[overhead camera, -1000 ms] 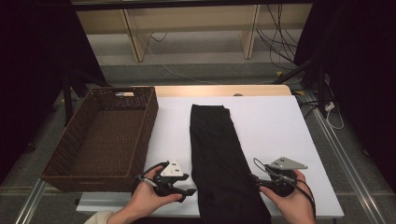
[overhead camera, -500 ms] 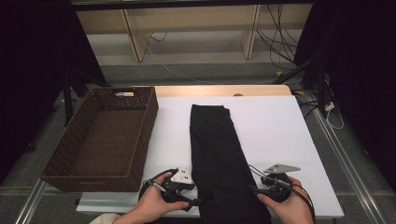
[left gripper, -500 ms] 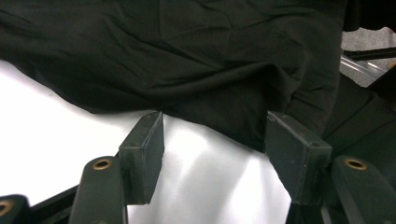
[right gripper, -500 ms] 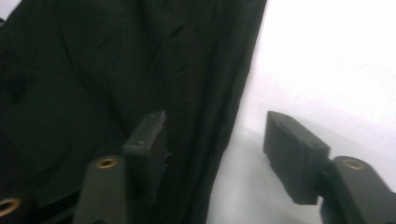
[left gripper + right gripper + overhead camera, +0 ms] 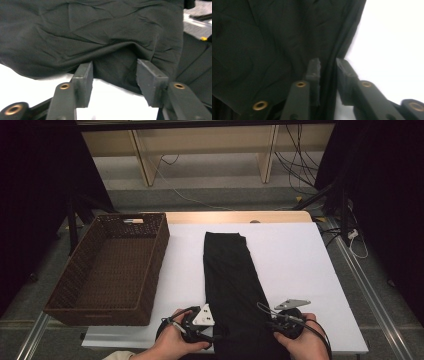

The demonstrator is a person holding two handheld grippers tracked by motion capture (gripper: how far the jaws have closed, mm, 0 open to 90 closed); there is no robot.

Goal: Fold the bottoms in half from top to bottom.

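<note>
A: What do the close views add?

B: The left claw [image 5: 113, 82] is half open and has just been closing; a raised fold of the black trousers [image 5: 232, 285] sits between its pads, not yet pinched. The right claw [image 5: 328, 75] has just narrowed onto the trousers' edge, gripping the hem.

A: And from above?

B: One pair of trousers lies flat on the white table [image 5: 300, 255], long axis running straight away from both claws, near end between them. One wicker basket [image 5: 110, 265] stands beyond the left claw, to its left.
</note>
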